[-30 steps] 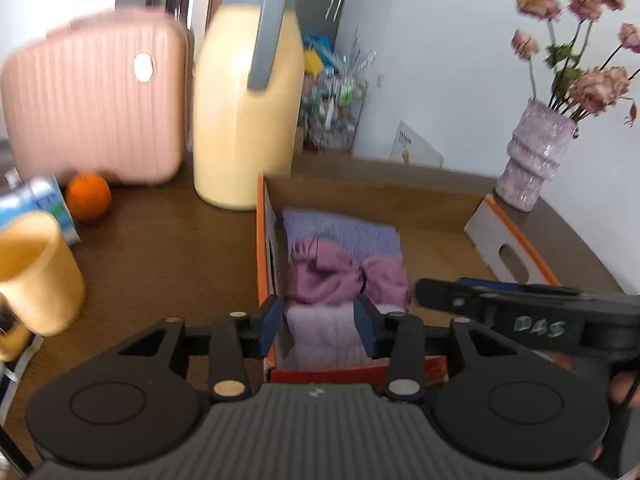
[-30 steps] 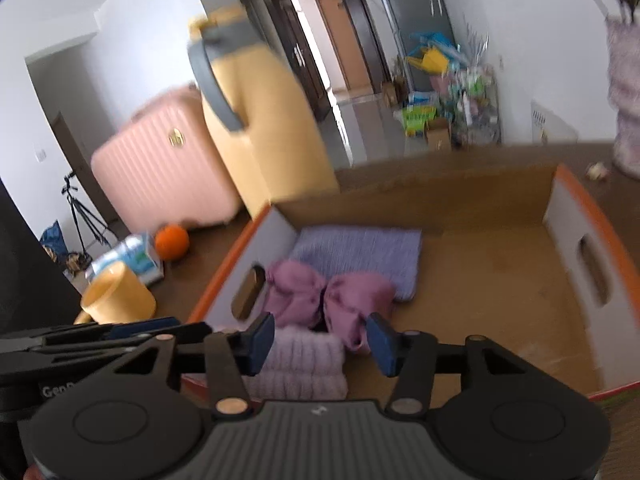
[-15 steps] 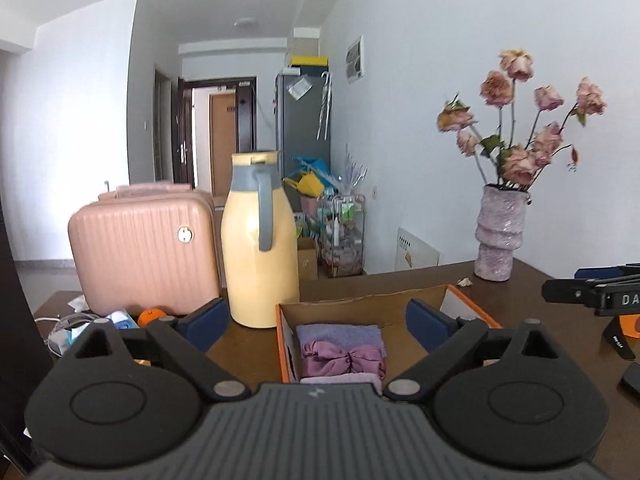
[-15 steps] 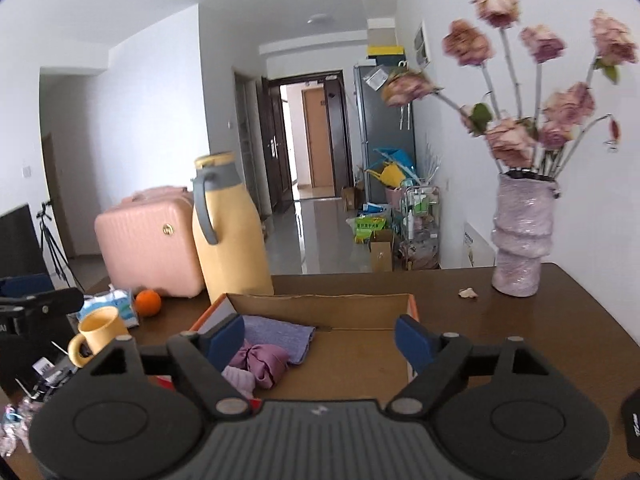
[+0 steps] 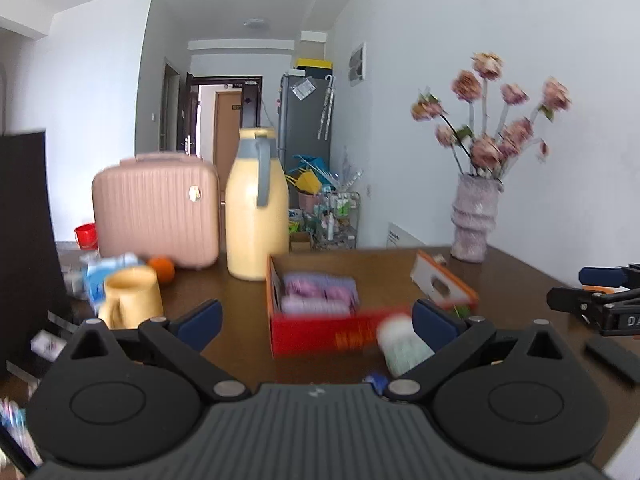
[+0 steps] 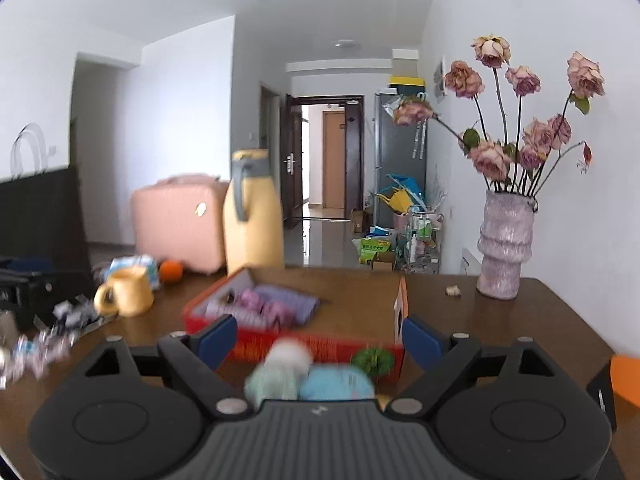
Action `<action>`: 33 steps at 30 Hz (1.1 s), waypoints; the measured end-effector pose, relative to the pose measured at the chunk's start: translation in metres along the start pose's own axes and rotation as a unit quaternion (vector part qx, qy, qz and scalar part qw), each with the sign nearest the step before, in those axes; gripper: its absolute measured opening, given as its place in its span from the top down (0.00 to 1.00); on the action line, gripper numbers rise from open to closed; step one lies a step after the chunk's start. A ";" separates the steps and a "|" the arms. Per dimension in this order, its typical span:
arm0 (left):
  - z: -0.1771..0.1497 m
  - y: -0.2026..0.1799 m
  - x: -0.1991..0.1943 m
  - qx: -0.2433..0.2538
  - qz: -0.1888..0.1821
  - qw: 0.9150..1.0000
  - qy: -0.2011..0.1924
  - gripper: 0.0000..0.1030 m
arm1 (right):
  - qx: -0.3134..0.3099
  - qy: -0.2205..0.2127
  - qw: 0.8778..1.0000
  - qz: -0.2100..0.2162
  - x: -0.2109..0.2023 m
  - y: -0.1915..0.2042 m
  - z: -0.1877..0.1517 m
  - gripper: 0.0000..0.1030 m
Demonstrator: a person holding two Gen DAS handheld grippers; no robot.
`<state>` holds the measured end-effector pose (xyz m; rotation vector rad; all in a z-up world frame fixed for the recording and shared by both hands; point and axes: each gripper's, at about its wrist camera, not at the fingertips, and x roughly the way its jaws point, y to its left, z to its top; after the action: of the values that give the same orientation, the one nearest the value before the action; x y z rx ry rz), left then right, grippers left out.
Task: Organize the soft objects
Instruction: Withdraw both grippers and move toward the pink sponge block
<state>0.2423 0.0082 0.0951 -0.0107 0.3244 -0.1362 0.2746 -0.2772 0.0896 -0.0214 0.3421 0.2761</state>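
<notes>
Both my claws are opening wide, and nothing is between the jaws of my left gripper (image 5: 316,322) or my right gripper (image 6: 320,338). The purple folded cloths (image 5: 318,294) lie in the left end of the cardboard box (image 5: 320,334), mid-table. More soft rolls (image 6: 308,378) wait by its near wall.

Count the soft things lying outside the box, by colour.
Mint-and-white roll: 1
Light blue bundle: 1
Green fuzzy thing: 1
Total: 3, all on the table in front of the box; blur hides finer detail.
</notes>
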 end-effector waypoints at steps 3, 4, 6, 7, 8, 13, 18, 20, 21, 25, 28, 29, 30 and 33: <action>-0.035 -0.009 -0.017 0.026 -0.018 0.999 0.030 0.00 | -0.007 0.013 1.000 0.007 -0.018 0.003 -0.046 0.05; -0.046 -0.013 -0.020 0.019 -0.022 0.998 0.050 0.00 | -0.008 0.023 1.000 0.007 -0.022 0.002 -0.059 0.05; -0.064 -0.019 -0.029 -0.001 -0.045 0.997 0.070 0.00 | -0.006 0.041 0.999 0.010 -0.029 0.002 -0.081 0.05; -0.073 -0.024 -0.031 -0.011 -0.062 0.995 0.079 0.00 | 0.003 0.046 0.999 0.013 -0.033 0.000 -0.091 0.06; -0.078 -0.029 -0.031 -0.019 -0.076 0.993 0.088 0.00 | 0.014 0.051 0.999 0.014 -0.035 -0.003 -0.099 0.06; -0.093 -0.052 -0.008 -0.050 -0.124 0.981 0.139 0.10 | 0.061 0.069 0.996 0.009 -0.025 -0.015 -0.120 0.08; -0.103 -0.067 0.029 -0.076 -0.165 0.962 0.204 0.43 | 0.080 0.069 0.994 0.030 0.002 -0.023 -0.115 0.11; -0.106 -0.071 0.041 -0.091 -0.183 0.954 0.221 0.51 | 0.088 0.076 0.993 0.037 0.018 -0.025 -0.112 0.14; -0.106 -0.073 0.046 -0.097 -0.189 0.951 0.224 0.53 | 0.089 0.079 0.992 0.040 0.025 -0.026 -0.111 0.17; -0.106 -0.074 0.060 -0.126 -0.196 0.946 0.225 0.53 | 0.113 0.098 0.987 0.061 0.056 -0.031 -0.107 0.34; -0.105 -0.065 0.067 -0.156 -0.181 0.944 0.228 0.49 | 0.142 0.123 0.976 0.106 0.069 -0.035 -0.110 0.42; -0.105 -0.061 0.068 -0.168 -0.178 0.942 0.231 0.48 | 0.154 0.129 0.971 0.133 0.069 -0.036 -0.113 0.44; -0.105 -0.055 0.069 -0.177 -0.174 0.941 0.232 0.47 | 0.164 0.133 0.966 0.152 0.067 -0.036 -0.116 0.47; -0.105 -0.044 0.063 -0.190 -0.166 0.941 0.224 0.43 | 0.185 0.135 0.958 0.173 0.046 -0.033 -0.129 0.51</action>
<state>0.2623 -0.0430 -0.0227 -0.4252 0.8020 -0.4128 0.2831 -0.3057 -0.0483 0.3763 0.6679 0.5557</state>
